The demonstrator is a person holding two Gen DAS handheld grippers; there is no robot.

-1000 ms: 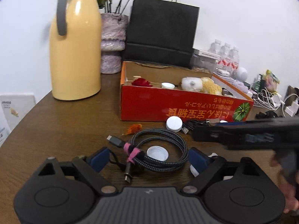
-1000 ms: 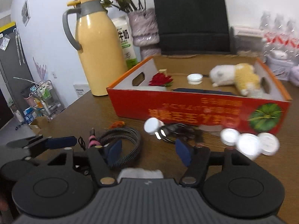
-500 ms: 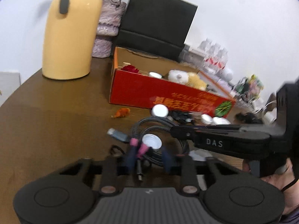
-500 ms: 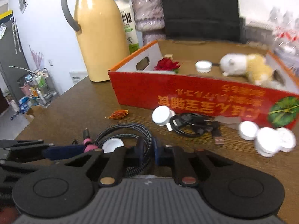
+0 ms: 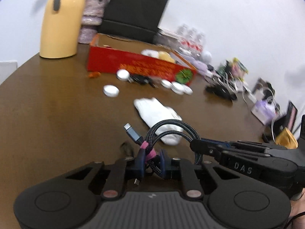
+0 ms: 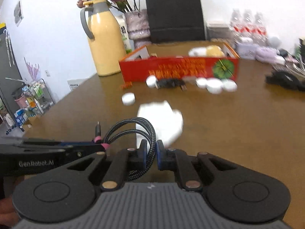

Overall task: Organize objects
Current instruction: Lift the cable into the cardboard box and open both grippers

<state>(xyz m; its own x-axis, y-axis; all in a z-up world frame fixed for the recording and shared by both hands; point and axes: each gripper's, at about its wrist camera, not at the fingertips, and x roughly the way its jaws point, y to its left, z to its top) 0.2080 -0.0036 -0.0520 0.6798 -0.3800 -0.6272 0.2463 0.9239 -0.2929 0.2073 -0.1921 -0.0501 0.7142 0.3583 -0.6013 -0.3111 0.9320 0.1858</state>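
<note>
A brown wooden table (image 5: 47, 114) fills both views. At its far side stand a black paper bag (image 6: 175, 13), a yellow thermos jug (image 6: 105, 43) with a grey handle, and a vase of dried flowers (image 6: 137, 24) between them. In front of the bag lies a red cardboard box (image 6: 179, 68), open at the top, with a white and yellow soft toy (image 6: 205, 51) inside. Water bottles (image 6: 247, 24) and a tangle of chargers sit further right, blurred.

On the bare table lies a white folded cloth (image 5: 158, 114). Near the box front are a small black cable (image 6: 171, 83), a row of white round lids (image 6: 215, 85), one lid (image 5: 111, 91) apart, and a small orange scrap (image 5: 94, 74).

The braided cable (image 5: 171, 127), coiled and bound with a pink tie (image 5: 147, 150), is lifted off the table in front of the cloth. The left gripper (image 5: 151, 164) is closing on the bundle at the tie, its blue pads pressing it. The right gripper (image 6: 151, 152) is nearly closed, pinching the loop's other side between its pads.
</note>
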